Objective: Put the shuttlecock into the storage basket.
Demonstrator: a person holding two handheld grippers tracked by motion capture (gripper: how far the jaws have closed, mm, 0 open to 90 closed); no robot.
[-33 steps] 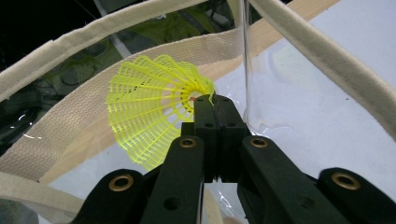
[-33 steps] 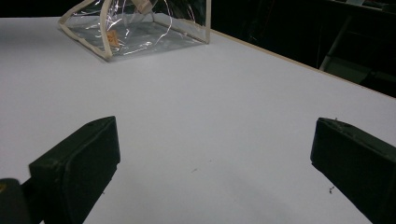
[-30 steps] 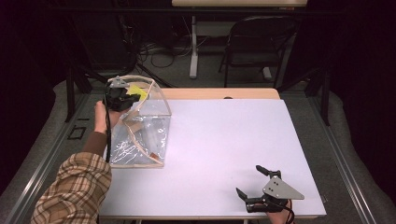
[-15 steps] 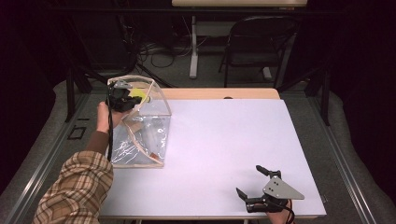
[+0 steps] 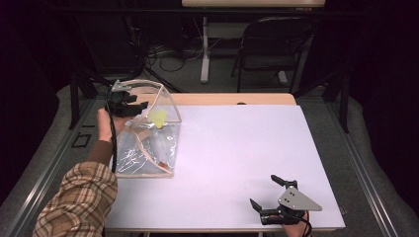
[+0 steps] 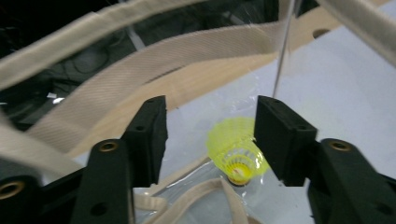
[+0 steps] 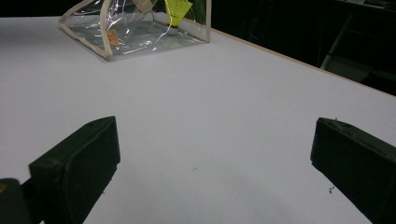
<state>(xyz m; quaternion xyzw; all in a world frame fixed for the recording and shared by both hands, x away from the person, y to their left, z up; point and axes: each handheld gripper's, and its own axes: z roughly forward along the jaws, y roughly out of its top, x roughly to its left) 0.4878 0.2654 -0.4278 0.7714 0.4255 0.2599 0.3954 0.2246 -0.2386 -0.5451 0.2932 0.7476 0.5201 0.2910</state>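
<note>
A clear plastic bag [image 5: 148,143] with beige trim stands at the table's left. Inside it a yellow shuttlecock [image 5: 158,118] rests cork down near the bottom. My left gripper [image 5: 137,107] hovers at the bag's open top, jaws open. In the left gripper view the shuttlecock [image 6: 238,156] lies below and beyond the open left gripper [image 6: 210,121], free of both jaws, with beige bag straps [image 6: 154,70] crossing above. My right gripper [image 5: 263,190] sits open at the near right of the table, holding nothing. Its own view shows the right gripper [image 7: 215,144] spread wide, with the bag [image 7: 135,32] far off.
The white table [image 5: 237,143] stretches between the bag and the right gripper. A wooden strip [image 5: 232,98] runs along its far edge. A dark chair [image 5: 267,49] and cables stand beyond the table.
The shuttlecock was up at the left gripper's jaws; now it has dropped lower into the bag. The left gripper stays at the bag's top. The right gripper has not moved.
</note>
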